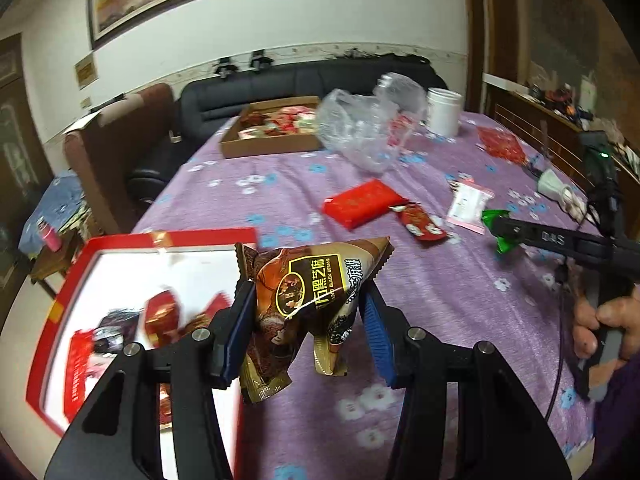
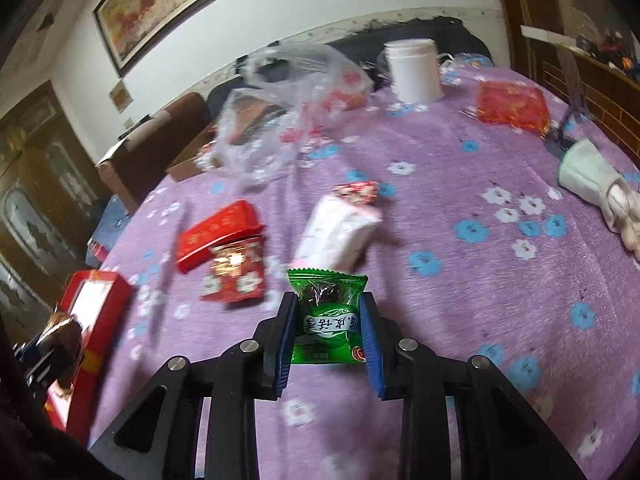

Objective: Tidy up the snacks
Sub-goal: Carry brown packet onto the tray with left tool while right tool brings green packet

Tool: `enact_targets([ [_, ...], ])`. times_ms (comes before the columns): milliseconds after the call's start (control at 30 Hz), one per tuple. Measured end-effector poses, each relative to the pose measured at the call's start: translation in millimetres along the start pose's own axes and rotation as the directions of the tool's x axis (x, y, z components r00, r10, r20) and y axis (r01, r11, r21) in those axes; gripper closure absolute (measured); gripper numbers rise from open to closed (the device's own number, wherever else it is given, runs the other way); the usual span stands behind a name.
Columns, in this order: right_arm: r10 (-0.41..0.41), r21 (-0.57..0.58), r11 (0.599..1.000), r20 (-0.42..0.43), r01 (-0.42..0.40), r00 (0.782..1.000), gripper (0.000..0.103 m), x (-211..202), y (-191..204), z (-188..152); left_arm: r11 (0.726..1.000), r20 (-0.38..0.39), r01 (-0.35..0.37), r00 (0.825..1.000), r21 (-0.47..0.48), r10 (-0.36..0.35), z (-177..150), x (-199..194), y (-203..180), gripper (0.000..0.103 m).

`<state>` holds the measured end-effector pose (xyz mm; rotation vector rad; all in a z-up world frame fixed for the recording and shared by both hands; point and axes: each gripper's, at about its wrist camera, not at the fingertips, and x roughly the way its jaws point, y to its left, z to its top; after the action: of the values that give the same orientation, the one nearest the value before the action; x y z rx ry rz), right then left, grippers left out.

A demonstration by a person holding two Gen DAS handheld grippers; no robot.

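Now the left gripper (image 1: 306, 320) is carrying a brown sesame packet (image 1: 308, 300), jaws about half apart and pinching its crumpled middle, beside the red box (image 1: 60, 304) at the table edge. The slippery film is bulging loosely, so the packet is risking slipping out short of the box. The right gripper (image 2: 329, 332), angling downward over the purple tablecloth (image 2: 460, 320), is clamping a green candy packet (image 2: 327, 320) between narrowly spaced pads.
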<state>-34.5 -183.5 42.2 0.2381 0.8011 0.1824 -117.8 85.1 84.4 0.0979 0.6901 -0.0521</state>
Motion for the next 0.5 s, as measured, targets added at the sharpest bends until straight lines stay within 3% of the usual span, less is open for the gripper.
enact_targets([
  [233, 0.124, -0.089, 0.988, -0.018, -0.125, 0.992, 0.072, -14.9, 75.4, -9.6, 0.996, 0.024, -0.061, 0.998, -0.067, 0.063, -11.1, -13.9, 36.3, 0.053],
  [500, 0.223, -0.22, 0.947, -0.074, -0.234, 0.972, 0.072, -7.2, 168.1, -26.9, 0.983, 0.02, -0.099, 0.994, -0.155, 0.103, -23.4, -20.3, 82.6, 0.053],
])
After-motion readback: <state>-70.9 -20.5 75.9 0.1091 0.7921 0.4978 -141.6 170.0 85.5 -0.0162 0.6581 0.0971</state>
